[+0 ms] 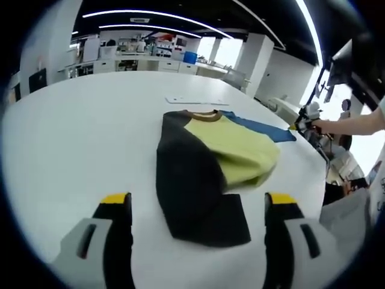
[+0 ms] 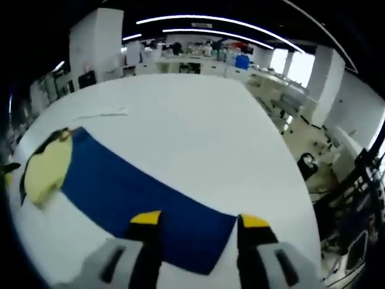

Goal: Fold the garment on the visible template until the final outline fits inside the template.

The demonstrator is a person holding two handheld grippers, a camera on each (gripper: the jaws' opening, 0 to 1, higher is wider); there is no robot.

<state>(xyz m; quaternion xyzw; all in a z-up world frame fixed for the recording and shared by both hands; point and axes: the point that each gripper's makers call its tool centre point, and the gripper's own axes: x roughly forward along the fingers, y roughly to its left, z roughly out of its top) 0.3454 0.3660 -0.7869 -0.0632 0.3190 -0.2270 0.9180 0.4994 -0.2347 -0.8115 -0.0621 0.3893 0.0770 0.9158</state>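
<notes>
One garment (image 1: 204,174) lying on table, yellow and black parts showing. One blue template (image 2: 138,198) lying flat under it. One big white table (image 1: 72,138) holding both. One flat white strip (image 1: 195,100) lying past garment's collar. Two grippers showing: left gripper (image 1: 198,208) with two yellow-tipped jaws standing apart, right gripper (image 2: 195,226) with two yellow-tipped jaws standing apart. One person's hand (image 1: 322,125) reaching in at table's far edge.
</notes>
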